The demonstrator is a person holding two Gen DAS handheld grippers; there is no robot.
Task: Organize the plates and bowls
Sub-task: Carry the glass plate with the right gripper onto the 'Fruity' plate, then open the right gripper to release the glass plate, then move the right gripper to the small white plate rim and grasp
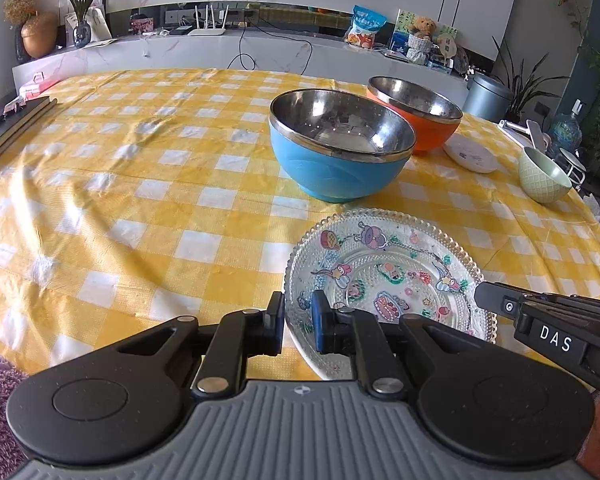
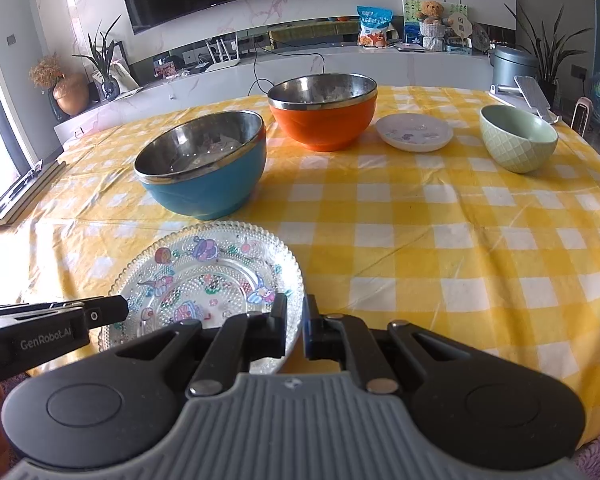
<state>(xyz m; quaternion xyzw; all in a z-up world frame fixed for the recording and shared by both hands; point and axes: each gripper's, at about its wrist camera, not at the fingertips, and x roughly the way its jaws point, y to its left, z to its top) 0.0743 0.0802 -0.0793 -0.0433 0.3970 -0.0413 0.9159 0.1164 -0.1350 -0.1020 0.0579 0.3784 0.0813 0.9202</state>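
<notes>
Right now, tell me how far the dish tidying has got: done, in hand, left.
Done: nothing looks stacked yet. In hand: the left claw and right claw each pinch a rim of the glass cartoon plate. Left: the blue bowl, orange bowl, small white saucer and green bowl each sit on the yellow checked tablecloth.

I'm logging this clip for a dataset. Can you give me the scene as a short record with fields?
surface: table with yellow checked cloth
held item: glass plate, rim gripped on both sides
left gripper: shut on plate's left rim
right gripper: shut on plate's right rim
bowls: blue bowl, orange bowl, green bowl
other dish: small white plate
</notes>
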